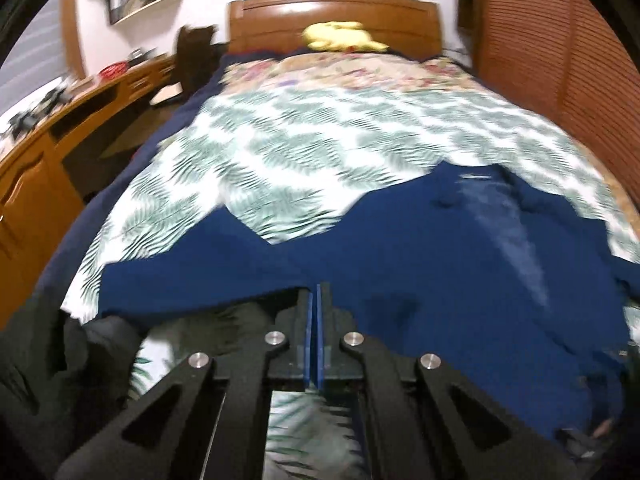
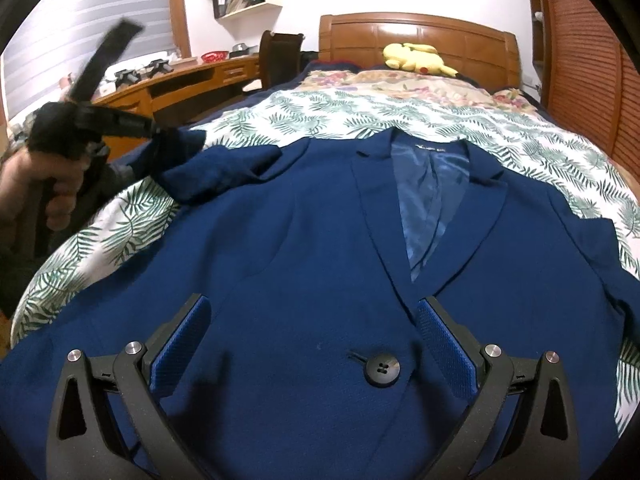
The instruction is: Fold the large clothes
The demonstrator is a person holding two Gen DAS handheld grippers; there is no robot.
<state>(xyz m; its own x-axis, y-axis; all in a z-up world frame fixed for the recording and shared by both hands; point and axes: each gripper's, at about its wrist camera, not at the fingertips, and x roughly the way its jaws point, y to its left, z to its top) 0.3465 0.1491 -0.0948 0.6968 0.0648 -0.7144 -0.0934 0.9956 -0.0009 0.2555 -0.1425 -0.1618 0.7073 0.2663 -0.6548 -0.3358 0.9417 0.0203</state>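
The navy blazer (image 2: 304, 248) lies face-up on the leaf-print bedspread (image 2: 400, 120), its sleeve at ten o'clock pinched in the left gripper (image 1: 314, 300), seemingly to fold inward, while the right gripper (image 2: 312, 344), fingers apart, hovers above the button (image 2: 382, 370).

Both cameras look from the foot of the bed (image 2: 500, 128) toward the headboard (image 1: 336, 16), tilted down. The left wrist view sits close over the near left edge of the jacket (image 1: 420, 248), its frame blurred. The right wrist view hangs just above the jacket front, near the button (image 2: 382, 370). Both share the jacket, bed, headboard, yellow toy (image 2: 418, 58) and desk (image 2: 188, 80) at far left.
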